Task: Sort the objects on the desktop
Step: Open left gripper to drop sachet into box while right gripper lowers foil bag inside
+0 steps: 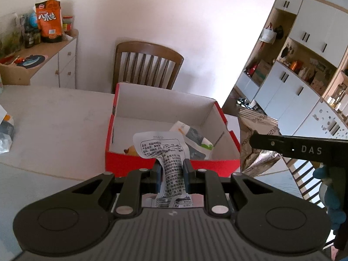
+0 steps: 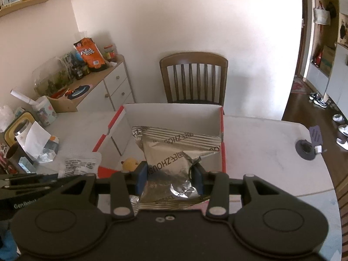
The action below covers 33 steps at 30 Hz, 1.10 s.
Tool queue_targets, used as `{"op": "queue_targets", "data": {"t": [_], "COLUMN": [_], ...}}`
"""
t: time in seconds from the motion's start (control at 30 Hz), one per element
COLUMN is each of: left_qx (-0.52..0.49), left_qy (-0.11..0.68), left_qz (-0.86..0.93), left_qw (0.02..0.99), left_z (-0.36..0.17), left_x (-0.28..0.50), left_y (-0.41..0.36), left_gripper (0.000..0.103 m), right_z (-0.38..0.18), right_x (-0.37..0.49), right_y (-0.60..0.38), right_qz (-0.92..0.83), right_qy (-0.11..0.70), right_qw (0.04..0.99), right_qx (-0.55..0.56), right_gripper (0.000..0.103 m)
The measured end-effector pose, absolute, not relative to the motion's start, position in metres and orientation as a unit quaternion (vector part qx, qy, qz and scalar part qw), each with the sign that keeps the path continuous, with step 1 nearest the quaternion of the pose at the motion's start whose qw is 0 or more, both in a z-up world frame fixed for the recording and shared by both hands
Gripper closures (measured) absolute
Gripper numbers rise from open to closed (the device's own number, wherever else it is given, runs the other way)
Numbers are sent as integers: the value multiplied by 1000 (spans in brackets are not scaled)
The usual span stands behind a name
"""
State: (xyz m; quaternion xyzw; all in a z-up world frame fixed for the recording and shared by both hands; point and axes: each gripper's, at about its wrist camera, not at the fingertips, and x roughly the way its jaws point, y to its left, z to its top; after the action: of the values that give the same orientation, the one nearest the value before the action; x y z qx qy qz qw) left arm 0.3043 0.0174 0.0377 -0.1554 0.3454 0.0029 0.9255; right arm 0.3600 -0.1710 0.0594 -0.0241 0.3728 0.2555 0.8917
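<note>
Left hand-held gripper (image 1: 171, 171) clamps a white packet (image 1: 165, 152); right hand-held gripper (image 2: 170, 177) pinches a silver bag (image 2: 171, 158), both seemingly over the red box (image 1: 174, 163); next, release 2 items inside

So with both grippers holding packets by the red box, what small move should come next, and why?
Probably open the right gripper: its silver bag appears to hang over the red box, while the left gripper holds its white packet nearer the box's front wall.

One red box (image 1: 171, 163), three snack packets, one yellow toy (image 2: 129, 163).
</note>
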Motion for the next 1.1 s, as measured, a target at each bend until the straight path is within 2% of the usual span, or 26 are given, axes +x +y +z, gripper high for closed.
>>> {"op": "queue_targets", "data": {"t": [0.67, 1.1], "left_qx": [-140, -97], "left_qy": [333, 356], "left_qz": [23, 20], "left_qw": [932, 929], "left_z": [50, 30], "left_x": [387, 435], "left_y": [35, 36], "left_gripper": [85, 85], "right_z": [38, 21], "right_x": [426, 447], "right_y": [-148, -131], "right_qz": [281, 301], "right_qy": [382, 386], "right_qw": [880, 869], "right_qx": [-41, -74], "right_gripper": [60, 60]}}
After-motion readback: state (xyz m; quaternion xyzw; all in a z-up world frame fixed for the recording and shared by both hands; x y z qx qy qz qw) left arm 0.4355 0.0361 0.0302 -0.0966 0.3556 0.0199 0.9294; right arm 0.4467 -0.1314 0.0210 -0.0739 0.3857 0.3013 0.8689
